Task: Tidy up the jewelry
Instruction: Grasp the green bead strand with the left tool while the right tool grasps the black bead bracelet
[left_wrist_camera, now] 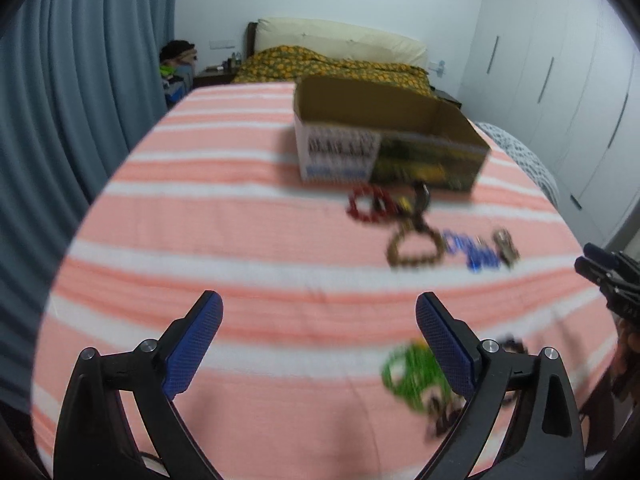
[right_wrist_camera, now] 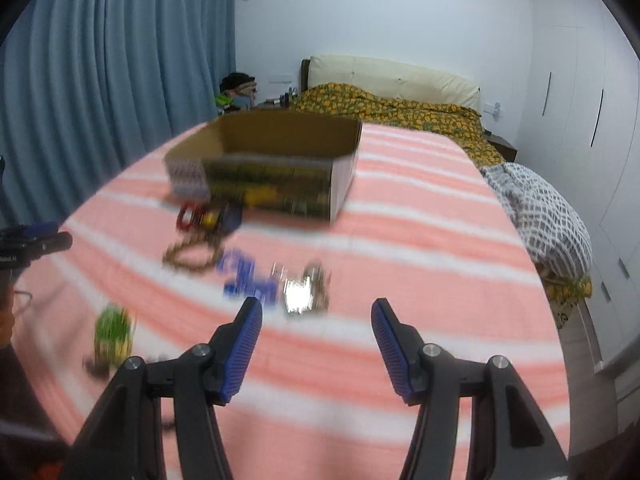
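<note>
Jewelry lay scattered before the open cardboard box (left_wrist_camera: 384, 148) for sorting; left tongs (left_wrist_camera: 319, 344) and right tongs (right_wrist_camera: 316, 348) stood released, empty.

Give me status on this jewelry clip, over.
Left tool and right tool open, empty, above the striped bedspread. Bracelets loose before the cardboard box; green one nearest left tool. Nothing blocking.

Bare striped cloth (left_wrist_camera: 224, 216) lies left of the cardboard box (left_wrist_camera: 384, 148); bracelets (left_wrist_camera: 416, 246) crowd its near side; the box top stands open.
</note>
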